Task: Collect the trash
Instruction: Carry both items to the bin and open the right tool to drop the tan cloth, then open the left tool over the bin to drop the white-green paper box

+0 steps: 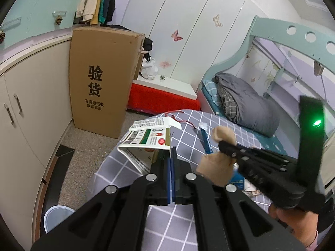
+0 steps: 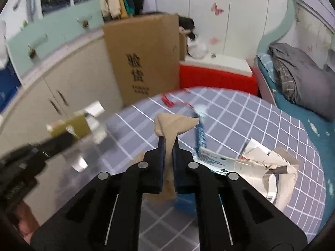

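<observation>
While clamped, carton [image 1: 146, 140] beyond table edge [image 1: 100, 167]

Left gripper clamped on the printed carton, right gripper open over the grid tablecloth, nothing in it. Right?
Not quite. The right gripper is shut on a tan paper scrap, as the right wrist view shows. The left gripper does clamp the printed carton, over the grid tablecloth.

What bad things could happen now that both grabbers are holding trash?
1. The left gripper pinches the printed carton only at one edge, so it might slip out and fall to the floor.
2. The right gripper holds a floppy brown paper that could tear or slide free.
3. Both grippers are close together over the checked tablecloth, so they might bump, and more torn paper could be knocked off.
</observation>
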Tool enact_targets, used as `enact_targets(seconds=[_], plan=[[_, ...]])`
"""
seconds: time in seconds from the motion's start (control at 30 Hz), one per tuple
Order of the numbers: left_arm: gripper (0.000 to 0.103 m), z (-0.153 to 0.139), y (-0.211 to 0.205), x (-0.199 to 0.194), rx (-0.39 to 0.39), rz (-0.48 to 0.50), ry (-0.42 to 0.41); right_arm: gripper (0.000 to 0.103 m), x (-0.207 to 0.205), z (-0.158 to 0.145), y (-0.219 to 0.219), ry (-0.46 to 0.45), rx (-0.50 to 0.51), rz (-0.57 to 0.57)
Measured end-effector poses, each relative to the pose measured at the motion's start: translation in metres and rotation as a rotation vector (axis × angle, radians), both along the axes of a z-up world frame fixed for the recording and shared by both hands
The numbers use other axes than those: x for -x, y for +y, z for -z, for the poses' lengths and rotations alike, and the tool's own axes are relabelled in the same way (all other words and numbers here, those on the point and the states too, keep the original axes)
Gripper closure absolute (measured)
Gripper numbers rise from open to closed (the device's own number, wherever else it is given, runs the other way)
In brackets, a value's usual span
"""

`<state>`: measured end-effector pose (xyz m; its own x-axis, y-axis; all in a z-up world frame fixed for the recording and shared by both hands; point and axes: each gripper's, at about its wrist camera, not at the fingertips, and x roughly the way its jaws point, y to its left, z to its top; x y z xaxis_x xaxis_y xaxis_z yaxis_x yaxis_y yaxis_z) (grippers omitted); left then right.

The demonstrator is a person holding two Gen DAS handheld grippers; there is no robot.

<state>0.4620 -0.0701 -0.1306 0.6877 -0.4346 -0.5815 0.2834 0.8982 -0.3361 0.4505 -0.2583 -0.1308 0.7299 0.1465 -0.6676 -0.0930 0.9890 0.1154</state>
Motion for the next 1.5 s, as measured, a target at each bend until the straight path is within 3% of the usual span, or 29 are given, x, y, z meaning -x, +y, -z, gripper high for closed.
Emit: enact_targets(seconds=[0.2, 0.47, 0.7, 1.03, 1.1, 1.13, 1.17, 1.2, 1.23, 1.5], plan=[[0.102, -0.020, 0.034, 0.032, 0.023, -0.036, -0.036, 0.096, 0.027, -0.035, 0.036, -0.044, -0.040, -0.068], [0.102, -0.029, 0.106, 0.079, 0.050, -0.115, -0.048, 0.096, 0.053, -0.038, 0.116, -0.028, -0.070, -0.210], [0.102, -0.009, 0.190, 0.116, 0.053, -0.237, -0.002, 0.096, 0.070, -0.005, 0.219, 0.051, -0.066, -0.379], [0.102, 0.060, 0.290, 0.133, -0.043, -0.443, 0.157, 0.094, 0.058, 0.076, 0.326, 0.202, -0.051, -0.495], [0.102, 0.076, 0.305, 0.132, -0.046, -0.465, 0.195, 0.091, 0.053, 0.091, 0.340, 0.224, -0.032, -0.511], [0.102, 0.081, 0.311, 0.129, -0.047, -0.473, 0.210, 0.084, 0.051, 0.100, 0.347, 0.235, -0.019, -0.513], [0.102, 0.087, 0.315, 0.129, -0.049, -0.479, 0.225, 0.065, 0.049, 0.106, 0.350, 0.246, -0.009, -0.507], [0.102, 0.094, 0.318, 0.130, -0.049, -0.486, 0.243, 0.053, 0.048, 0.112, 0.352, 0.249, -0.008, -0.495], [0.102, 0.099, 0.321, 0.129, -0.049, -0.489, 0.256, 0.047, 0.047, 0.115, 0.353, 0.248, -0.010, -0.490], [0.102, 0.121, 0.322, 0.118, -0.048, -0.473, 0.311, 0.046, 0.043, 0.127, 0.346, 0.283, -0.012, -0.466]])
